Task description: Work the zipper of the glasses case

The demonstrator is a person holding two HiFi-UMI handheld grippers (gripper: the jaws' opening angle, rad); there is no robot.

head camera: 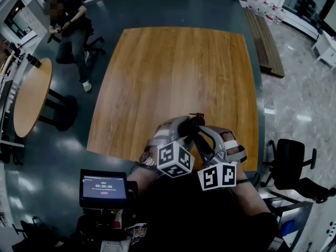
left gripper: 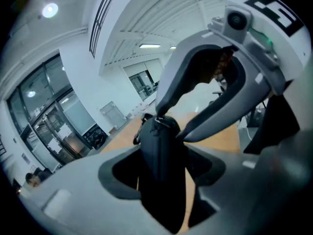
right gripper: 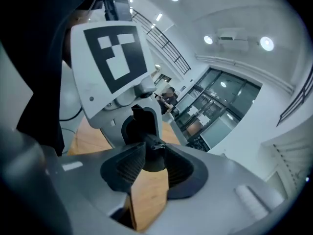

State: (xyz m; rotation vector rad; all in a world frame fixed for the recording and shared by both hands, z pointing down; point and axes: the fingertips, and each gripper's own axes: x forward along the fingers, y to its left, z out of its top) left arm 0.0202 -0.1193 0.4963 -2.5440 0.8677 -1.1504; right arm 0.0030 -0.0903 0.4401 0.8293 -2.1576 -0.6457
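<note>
A dark glasses case (head camera: 193, 120) is held up over the near edge of the wooden table (head camera: 173, 72). My left gripper (head camera: 181, 126) is shut on the case's body (left gripper: 161, 155), which stands on end between its jaws. My right gripper (head camera: 200, 130) comes in from the right, and its tips (left gripper: 160, 117) meet at the top of the case. In the right gripper view its ribbed pads (right gripper: 131, 163) close round the small metal zipper pull (right gripper: 155, 146), with the dark case (right gripper: 142, 126) right behind it. Most of the case is hidden by the two grippers in the head view.
A round wooden table (head camera: 31, 96) stands at the left, and a person (head camera: 71, 25) sits on a chair beyond it. A black office chair (head camera: 291, 164) is at the right. A small screen (head camera: 103, 188) sits low at the left by my body. A wooden bench (head camera: 265, 41) lies at the far right.
</note>
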